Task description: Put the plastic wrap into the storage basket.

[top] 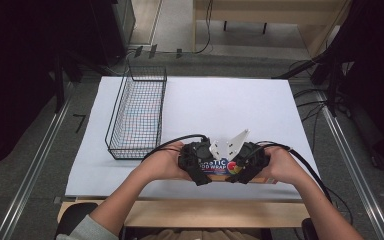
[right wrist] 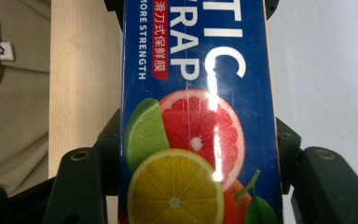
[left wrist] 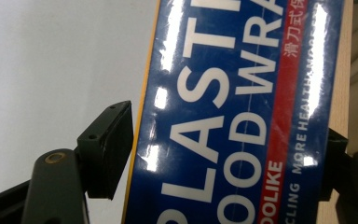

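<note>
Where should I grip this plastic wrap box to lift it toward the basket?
Take the plastic wrap box near its two ends, each claw coming from above across the narrow width. It lies flat, long and slim, so the long side walls give parallel faces. The right claw already clamps the fruit-printed end; the left claw straddles the other.

On the glossy blue cardboard box [left wrist: 242, 121] you read "PLASTIC FOOD WRAP" in white, "MORE STRENGTH" beside it, and Chinese characters on its red strip [right wrist: 161, 39].

Blue food wrap box [top: 220, 166] with white lettering, red stripe, citrus pictures; black wire basket [top: 137, 115].
</note>
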Tool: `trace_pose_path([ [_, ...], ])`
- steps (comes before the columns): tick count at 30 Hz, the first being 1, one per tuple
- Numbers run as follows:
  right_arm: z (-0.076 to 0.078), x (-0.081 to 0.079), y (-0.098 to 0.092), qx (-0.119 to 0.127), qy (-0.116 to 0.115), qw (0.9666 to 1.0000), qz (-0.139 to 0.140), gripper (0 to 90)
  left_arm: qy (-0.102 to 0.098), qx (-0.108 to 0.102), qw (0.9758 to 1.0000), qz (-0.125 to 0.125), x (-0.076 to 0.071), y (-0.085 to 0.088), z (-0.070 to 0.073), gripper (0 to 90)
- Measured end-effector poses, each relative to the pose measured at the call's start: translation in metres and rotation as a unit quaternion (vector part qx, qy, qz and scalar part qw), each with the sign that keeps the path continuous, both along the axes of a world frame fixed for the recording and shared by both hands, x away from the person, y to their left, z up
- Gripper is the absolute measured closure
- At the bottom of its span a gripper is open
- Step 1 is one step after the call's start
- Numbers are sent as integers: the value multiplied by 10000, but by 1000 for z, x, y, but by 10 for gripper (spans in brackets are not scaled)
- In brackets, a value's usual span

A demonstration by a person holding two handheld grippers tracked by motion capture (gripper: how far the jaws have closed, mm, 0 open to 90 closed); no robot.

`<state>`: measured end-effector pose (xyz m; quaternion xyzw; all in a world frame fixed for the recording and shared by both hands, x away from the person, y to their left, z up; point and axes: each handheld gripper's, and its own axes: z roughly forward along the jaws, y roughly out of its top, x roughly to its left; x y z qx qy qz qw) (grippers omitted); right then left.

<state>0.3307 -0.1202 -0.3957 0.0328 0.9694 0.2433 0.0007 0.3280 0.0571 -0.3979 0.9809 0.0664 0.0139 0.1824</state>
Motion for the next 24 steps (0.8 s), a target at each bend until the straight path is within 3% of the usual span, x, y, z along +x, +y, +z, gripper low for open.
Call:
trace_pose_path([
  [3, -1, -1, 1, -20, 112, 9999, 23, 424, 107, 31, 9999, -86, -1, -1, -1, 283],
  [4, -1, 0, 1, 1, 12, 10000, 79, 424, 108, 31, 9999, -124, -1, -1, -1, 301],
  [5, -2, -1, 1, -29, 102, 9999, 80, 423, 134, -5, 9998, -131, -2, -1, -2, 317],
  [9, -3, -1, 1, -28, -39, 9998, 167, 423, 121, -42, 9996, -233, -4, 0, -2, 380],
  [10, -4, -2, 1, -48, 65, 9998, 168, 421, 112, -37, 9995, -276, -5, 0, -2, 386],
  [16, -5, 0, 1, 32, 73, 9996, 261, 417, 220, -72, 9993, -289, -6, 2, -1, 400],
  [24, -5, -2, 0, 40, 141, 9995, 295, 410, 170, -88, 9994, -271, -9, 1, 0, 405],
])
